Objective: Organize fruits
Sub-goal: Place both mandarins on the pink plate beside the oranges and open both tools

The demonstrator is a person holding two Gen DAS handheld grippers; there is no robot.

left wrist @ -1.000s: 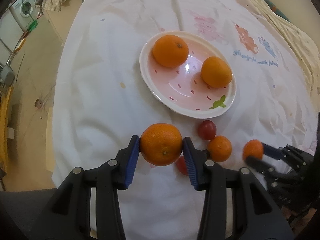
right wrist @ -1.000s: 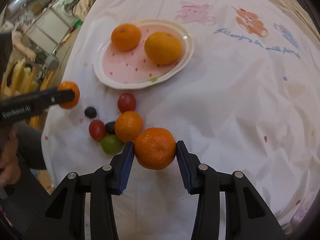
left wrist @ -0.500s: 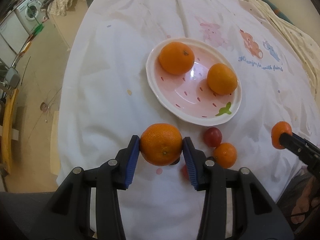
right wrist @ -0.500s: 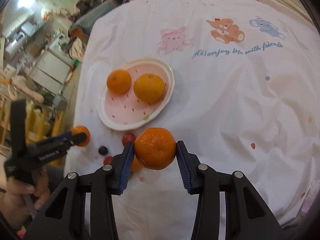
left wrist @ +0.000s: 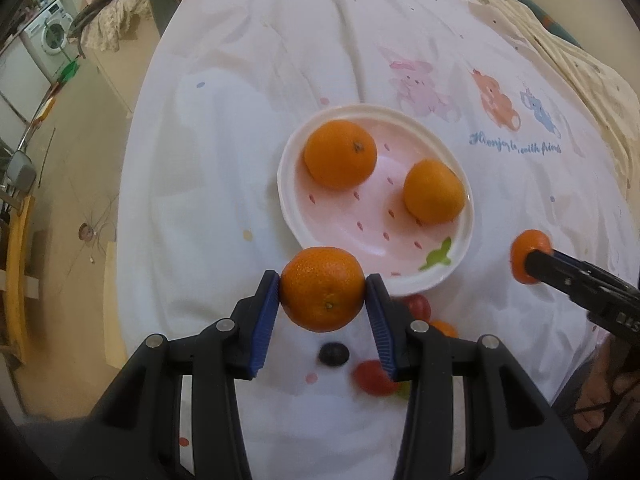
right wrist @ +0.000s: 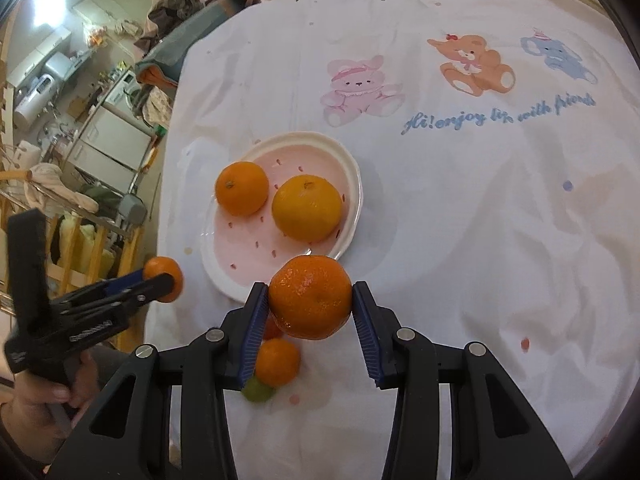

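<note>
My left gripper (left wrist: 322, 295) is shut on an orange tangerine (left wrist: 322, 294), held above the cloth just in front of the pink plate's near rim (left wrist: 404, 285). My right gripper (right wrist: 310, 298) is shut on a second tangerine (right wrist: 310, 298), likewise lifted at the plate's (right wrist: 224, 280) near edge. Two oranges lie on the plate (left wrist: 340, 153) (left wrist: 434, 191). Below the grippers, small fruits rest on the cloth: a red tomato (left wrist: 374, 377), a dark grape (left wrist: 333, 354), a small tangerine (right wrist: 277, 361) and a green grape (right wrist: 258, 392). Each gripper shows in the other's view, at the sides (left wrist: 532, 268) (right wrist: 162, 280).
A white tablecloth (right wrist: 480, 220) with cartoon animals and blue lettering covers the table. The table's left edge drops to a floor with a washing machine (left wrist: 50, 34), shelves and wooden furniture. A person's hand (right wrist: 44, 412) holds the left tool at the lower left.
Both grippers lifted and drew back with their tangerines, so the plate sits farther up the cloth. The right wrist tilted up, showing more of the printed cloth.
</note>
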